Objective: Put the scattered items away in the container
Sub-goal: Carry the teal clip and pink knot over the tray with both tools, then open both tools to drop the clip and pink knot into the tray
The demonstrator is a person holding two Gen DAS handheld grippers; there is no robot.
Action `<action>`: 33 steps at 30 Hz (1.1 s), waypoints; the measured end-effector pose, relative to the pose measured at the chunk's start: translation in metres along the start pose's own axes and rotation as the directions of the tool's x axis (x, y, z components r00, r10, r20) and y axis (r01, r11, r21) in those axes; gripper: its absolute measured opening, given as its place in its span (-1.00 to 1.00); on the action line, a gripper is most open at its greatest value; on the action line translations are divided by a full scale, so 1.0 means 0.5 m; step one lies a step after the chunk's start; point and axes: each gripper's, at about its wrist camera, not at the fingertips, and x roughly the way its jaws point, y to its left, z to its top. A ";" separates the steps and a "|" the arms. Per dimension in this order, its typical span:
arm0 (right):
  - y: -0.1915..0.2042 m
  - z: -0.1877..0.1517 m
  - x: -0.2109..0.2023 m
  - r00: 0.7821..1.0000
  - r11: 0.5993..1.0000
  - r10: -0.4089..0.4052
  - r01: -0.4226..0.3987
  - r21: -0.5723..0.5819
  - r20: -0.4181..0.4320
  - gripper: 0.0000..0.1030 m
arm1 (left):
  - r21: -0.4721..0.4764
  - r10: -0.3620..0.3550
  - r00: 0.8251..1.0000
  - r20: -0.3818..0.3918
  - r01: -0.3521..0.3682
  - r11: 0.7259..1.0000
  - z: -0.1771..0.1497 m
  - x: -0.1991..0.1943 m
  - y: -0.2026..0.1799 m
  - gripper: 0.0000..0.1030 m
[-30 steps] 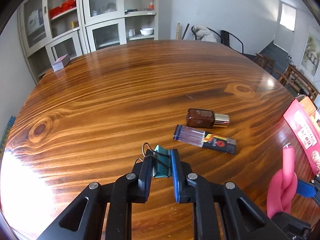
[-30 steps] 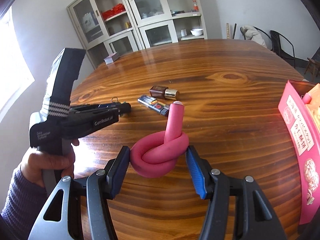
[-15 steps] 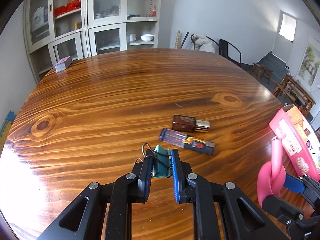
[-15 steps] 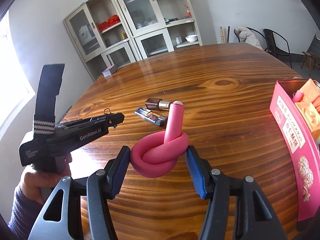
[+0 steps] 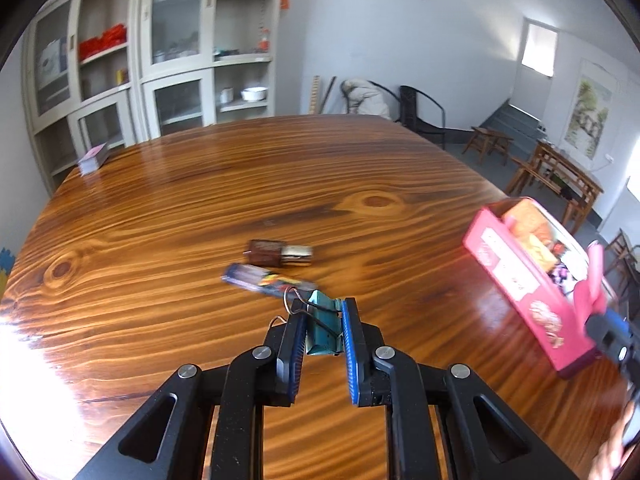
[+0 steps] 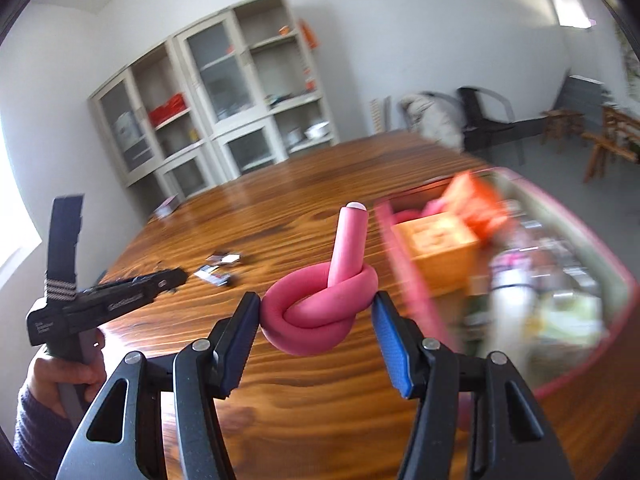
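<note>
Best done by carrying the knotted pink foam tube (image 6: 320, 312) level over the near wall of the pink box (image 6: 404, 276), lowering until clear of the rim, then letting go into a free gap rather than on top of the wooden block (image 6: 436, 240) already inside. Worth keeping a steady squeeze meanwhile, since the soft foam looks likely to spring or roll once released. In the right wrist view: right tongs (image 6: 316, 320) clamped on the knot at centre frame, pads (image 6: 390, 340) pressing both flanks, loose end of the tube sticking up, box just beyond and to the right, blurred and already crowded. In the left wrist view: left tongs (image 5: 322, 332) clamped on a teal binder clip (image 5: 323, 326) at lower centre, its wire loops poking out to the upper left of the pads. Above and slightly left of that, still lying on the desk (image 5: 160, 220): a dark lighter (image 5: 266, 280) and, just beyond it, a small brown bottle (image 5: 278, 253) with a silver cap, both well apart from the box (image 5: 516, 272) at the right edge. Probably next after the tube: the clip into the same box, then the lighter and bottle.
</note>
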 end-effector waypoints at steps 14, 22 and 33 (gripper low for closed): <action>-0.151 -0.003 -0.063 0.994 0.993 -0.104 0.103 0.050 0.020 0.19 | 0.108 -0.168 0.985 0.030 0.164 0.981 0.038 -0.023 -0.229 -0.64; -0.156 -0.013 -0.060 0.991 0.991 -0.128 0.129 -0.025 0.029 0.23 | 0.149 -0.250 0.968 0.009 0.246 0.958 0.064 -0.001 -0.347 -0.64; -0.186 -0.028 -0.088 0.988 0.989 -0.144 0.145 -0.032 0.048 0.33 | 0.227 -0.330 0.943 -0.048 0.332 0.916 0.065 0.042 -0.476 -0.64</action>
